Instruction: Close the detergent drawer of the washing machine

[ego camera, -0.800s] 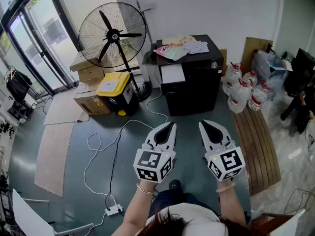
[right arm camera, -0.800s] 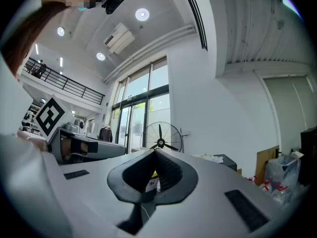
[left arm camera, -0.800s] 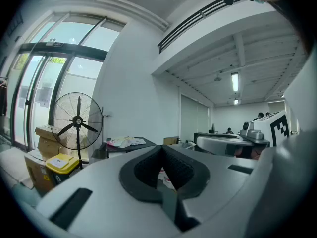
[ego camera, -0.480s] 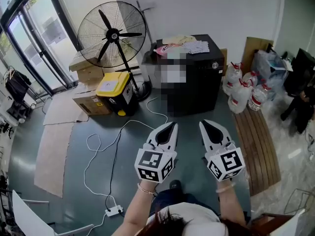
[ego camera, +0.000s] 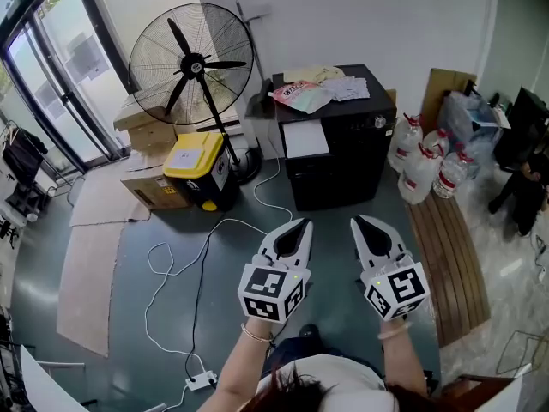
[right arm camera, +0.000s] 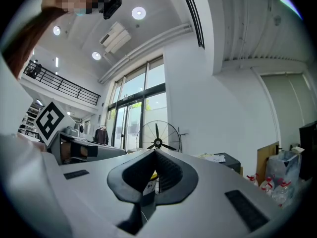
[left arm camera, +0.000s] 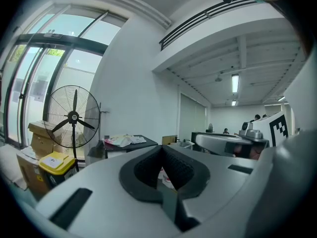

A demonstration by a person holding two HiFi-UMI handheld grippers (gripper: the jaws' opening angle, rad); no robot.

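Note:
A black washing machine (ego camera: 343,148) stands against the far wall with papers and packets (ego camera: 313,90) on its top. Its white detergent drawer (ego camera: 305,138) sticks out at the upper left of its front. My left gripper (ego camera: 301,224) and right gripper (ego camera: 357,221) are held level side by side over the floor, well short of the machine. Both are shut with nothing between the jaws. In the left gripper view the shut left gripper (left arm camera: 159,148) points toward the machine's top (left arm camera: 130,142). In the right gripper view the shut right gripper (right arm camera: 156,151) points toward the fan (right arm camera: 157,139).
A large standing fan (ego camera: 190,63) is left of the machine, with a yellow-lidded box (ego camera: 197,157) and cardboard boxes (ego camera: 144,187) beside it. A white cable (ego camera: 206,251) runs across the floor to a power strip (ego camera: 200,381). Water bottles (ego camera: 425,166) and a wooden board (ego camera: 448,251) lie to the right.
The head view has shifted slightly, and the machine and drawer sit a little further right in the frame. Both grippers stay side by side and shut.

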